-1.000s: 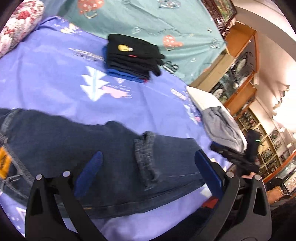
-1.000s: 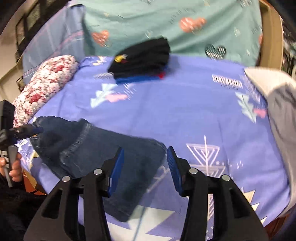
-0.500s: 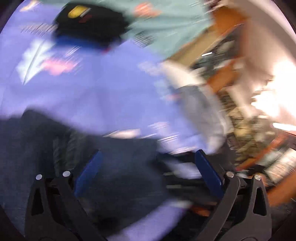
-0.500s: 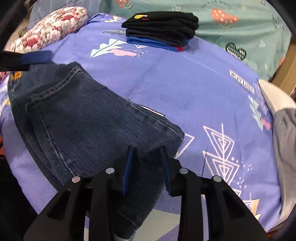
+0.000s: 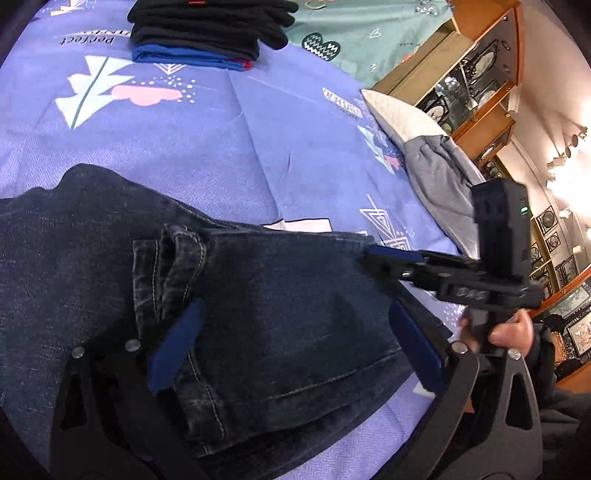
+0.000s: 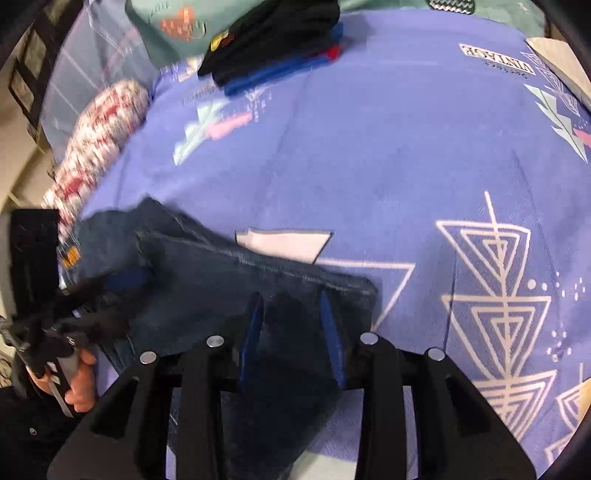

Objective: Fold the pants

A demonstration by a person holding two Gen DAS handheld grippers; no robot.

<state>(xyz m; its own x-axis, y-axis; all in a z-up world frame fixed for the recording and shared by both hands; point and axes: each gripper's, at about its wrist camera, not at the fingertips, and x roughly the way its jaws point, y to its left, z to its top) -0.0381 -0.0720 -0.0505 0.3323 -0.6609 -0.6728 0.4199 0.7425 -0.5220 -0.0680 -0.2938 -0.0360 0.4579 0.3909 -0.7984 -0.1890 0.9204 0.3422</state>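
Observation:
Dark blue jeans lie folded on the purple bedsheet, with the leg hems bunched near the middle. My left gripper is open, its blue pads spread wide just above the denim. My right gripper has its pads close together on a fold of the jeans at the right end. In the left wrist view the right gripper grips the jeans' far corner. In the right wrist view the left gripper is blurred over the waistband end.
A stack of folded black and blue clothes sits at the far side of the bed. A grey garment on a white pillow lies at the right edge. A floral pillow lies at the left. Wooden cabinets stand beyond.
My right gripper has moved onto the jeans' end and narrowed from open to gripping the fabric. My left gripper has swung over the folded legs and stays open.

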